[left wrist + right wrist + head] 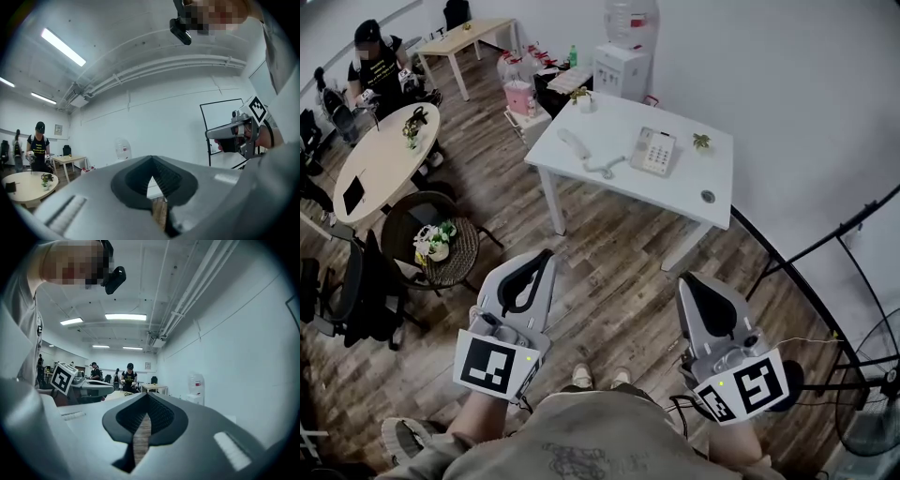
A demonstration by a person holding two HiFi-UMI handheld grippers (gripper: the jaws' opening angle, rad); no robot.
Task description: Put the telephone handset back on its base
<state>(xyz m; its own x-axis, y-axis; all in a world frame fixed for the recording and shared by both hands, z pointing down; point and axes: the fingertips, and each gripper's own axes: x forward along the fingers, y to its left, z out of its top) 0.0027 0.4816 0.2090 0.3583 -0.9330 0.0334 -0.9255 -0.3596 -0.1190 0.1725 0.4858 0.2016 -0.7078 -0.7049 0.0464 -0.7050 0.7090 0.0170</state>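
The white telephone base (654, 150) with its keypad sits on the white table (712, 173) far ahead of me. Its handset (574, 143) lies off the base, to its left on the tabletop, with the curly cord (605, 169) running between them. My left gripper (546, 255) and right gripper (686, 279) are held close to my body over the wooden floor, well short of the table. Both are shut with nothing in them. In the left gripper view the left gripper (151, 158) points up at the wall. The right gripper (146, 395) does the same in the right gripper view.
A round wicker table (465, 258) with flowers stands left of me, and an oval white table (380, 159) beyond it. A person (375, 66) sits at the back left. A water dispenser (623, 56) stands behind the table; a fan (872, 403) and black rails are at right.
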